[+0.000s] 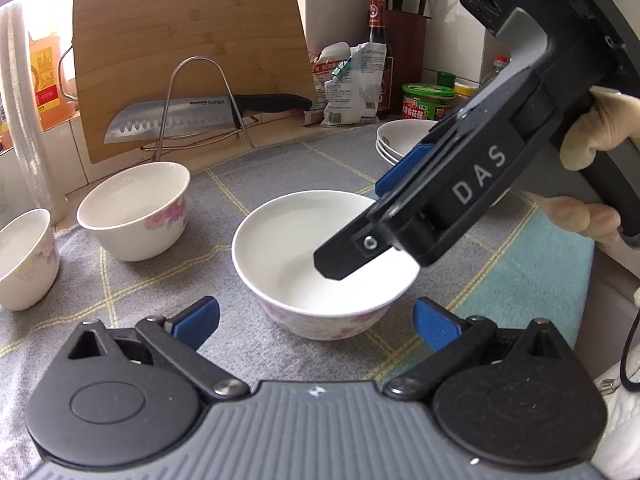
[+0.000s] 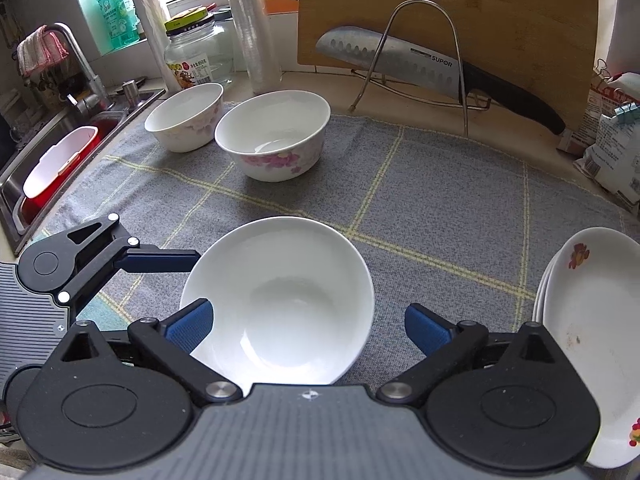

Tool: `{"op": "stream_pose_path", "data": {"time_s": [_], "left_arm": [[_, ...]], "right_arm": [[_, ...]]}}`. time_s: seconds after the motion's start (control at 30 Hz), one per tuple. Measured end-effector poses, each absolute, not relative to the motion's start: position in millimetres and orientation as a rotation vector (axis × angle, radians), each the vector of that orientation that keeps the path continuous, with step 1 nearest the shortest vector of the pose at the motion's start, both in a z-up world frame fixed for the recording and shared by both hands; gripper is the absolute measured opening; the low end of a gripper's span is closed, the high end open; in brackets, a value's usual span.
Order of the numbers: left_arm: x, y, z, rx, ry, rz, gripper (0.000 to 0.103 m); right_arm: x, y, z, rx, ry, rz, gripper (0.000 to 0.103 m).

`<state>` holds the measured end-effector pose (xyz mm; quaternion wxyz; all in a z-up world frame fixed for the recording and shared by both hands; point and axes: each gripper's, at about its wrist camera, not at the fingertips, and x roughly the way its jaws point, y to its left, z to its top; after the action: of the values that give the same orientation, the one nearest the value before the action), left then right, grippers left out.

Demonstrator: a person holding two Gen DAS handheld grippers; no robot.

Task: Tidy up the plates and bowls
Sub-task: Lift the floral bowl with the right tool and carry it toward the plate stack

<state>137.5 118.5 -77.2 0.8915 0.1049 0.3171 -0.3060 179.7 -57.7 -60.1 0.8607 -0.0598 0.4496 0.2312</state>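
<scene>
Bowls: three on cloth; plates stacked; left claw, right claw both spread, empty.

Right gripper is hanging over the nearest bowl, jaws spread wide, pads clear of its rim. Left gripper is lying just left of that bowl. Two flowered bowls are standing behind; stacked plates at right.
</scene>
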Motion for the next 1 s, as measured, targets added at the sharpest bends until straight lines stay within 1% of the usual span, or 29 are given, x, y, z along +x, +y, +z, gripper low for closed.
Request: {"op": "stream_pose_path", "data": {"time_s": [0.5, 1.0], "left_arm": [[149, 171, -65, 0.182, 0.629, -0.442, 0.102], [189, 193, -70, 0.163, 0.602, -0.360, 0.102]], "right_arm": [[179, -35, -31, -0.257, 0.817, 0.488, 0.103], [215, -7, -21, -0.361, 0.747, 0.497, 0.103]]}}
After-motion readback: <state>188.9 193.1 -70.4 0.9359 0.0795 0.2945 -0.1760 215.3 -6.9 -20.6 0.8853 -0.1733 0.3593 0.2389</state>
